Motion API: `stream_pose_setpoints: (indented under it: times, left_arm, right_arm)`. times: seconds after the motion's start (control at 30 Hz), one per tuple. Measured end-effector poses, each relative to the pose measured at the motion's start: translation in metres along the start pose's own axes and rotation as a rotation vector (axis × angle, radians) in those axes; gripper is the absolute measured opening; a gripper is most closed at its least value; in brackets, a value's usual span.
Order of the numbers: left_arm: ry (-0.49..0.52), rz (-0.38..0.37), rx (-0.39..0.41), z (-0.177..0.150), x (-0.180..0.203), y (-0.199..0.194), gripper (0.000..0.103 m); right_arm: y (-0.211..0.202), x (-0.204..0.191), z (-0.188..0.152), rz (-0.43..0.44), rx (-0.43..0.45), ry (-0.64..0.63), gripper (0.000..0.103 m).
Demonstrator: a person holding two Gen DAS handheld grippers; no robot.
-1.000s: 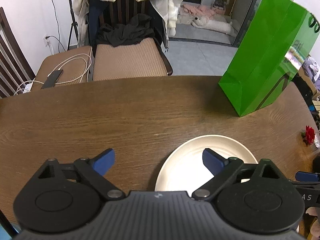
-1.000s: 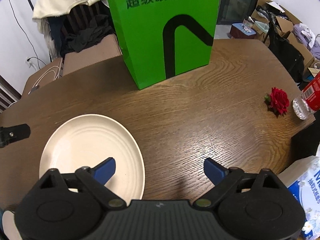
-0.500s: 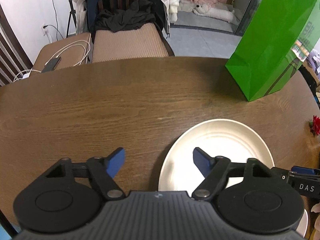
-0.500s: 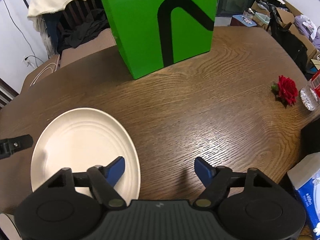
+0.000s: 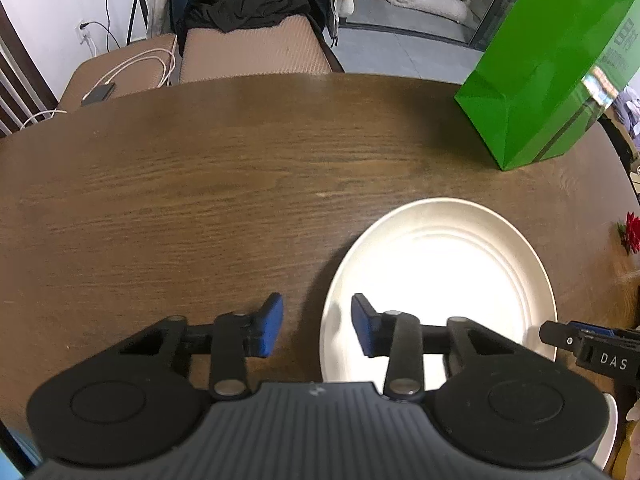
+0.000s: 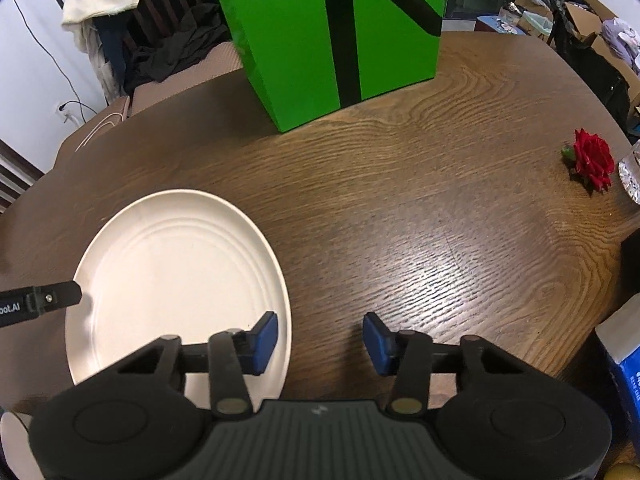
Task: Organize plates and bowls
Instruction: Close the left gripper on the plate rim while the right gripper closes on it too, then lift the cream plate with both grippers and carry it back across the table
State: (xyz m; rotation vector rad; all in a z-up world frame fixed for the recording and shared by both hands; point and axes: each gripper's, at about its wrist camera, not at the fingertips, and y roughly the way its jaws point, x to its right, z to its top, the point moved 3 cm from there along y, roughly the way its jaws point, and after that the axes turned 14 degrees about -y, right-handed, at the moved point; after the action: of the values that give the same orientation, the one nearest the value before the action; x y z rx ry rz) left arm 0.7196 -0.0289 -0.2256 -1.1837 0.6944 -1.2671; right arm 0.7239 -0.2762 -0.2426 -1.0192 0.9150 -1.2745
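A cream ribbed plate (image 5: 440, 276) lies flat on the brown wooden table (image 5: 200, 200); it also shows in the right wrist view (image 6: 176, 272). My left gripper (image 5: 317, 326) is open and straddles the plate's left rim, one blue pad over the table, one over the plate. My right gripper (image 6: 319, 340) is open and straddles the plate's right rim. Both are empty. Each gripper's tip shows at the edge of the other's view.
A tall green paper bag (image 6: 336, 36) stands on the table behind the plate, also in the left wrist view (image 5: 548, 68). A red rose (image 6: 592, 158) lies at the right. A blue tissue pack (image 6: 624, 364) sits at the near right edge. Chairs (image 5: 248, 44) with clothes stand beyond the table.
Both grippers have narrowed their jaws and come down closer over the plate's rim. The plate has not moved.
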Motion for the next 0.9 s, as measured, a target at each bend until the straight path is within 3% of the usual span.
stream_pose_setpoints:
  times: [0.1,0.3,0.43,0.6,0.9]
  left_arm:
    - [-0.004,-0.005,-0.015,-0.001,-0.001,0.003,0.024]
    - [-0.003,-0.015,-0.02,-0.003,-0.002,0.004,0.013]
    - [0.008,-0.025,-0.028,-0.004,-0.002,0.005,0.007]
    - [0.02,-0.022,-0.017,-0.005,0.001,0.005,0.006]
    - [0.031,-0.012,0.001,-0.008,0.004,0.004,0.006]
  right_arm:
    - [0.0,-0.002,-0.002,0.017,0.001,0.003,0.03]
    - [0.0,-0.01,-0.001,0.037,0.004,-0.009,0.015]
    - [0.0,-0.011,0.0,0.038,0.004,-0.008,0.012]
    - [0.001,-0.012,0.0,0.044,0.005,-0.006,0.006]
    - [0.001,-0.021,0.0,0.006,0.002,-0.03,0.005]
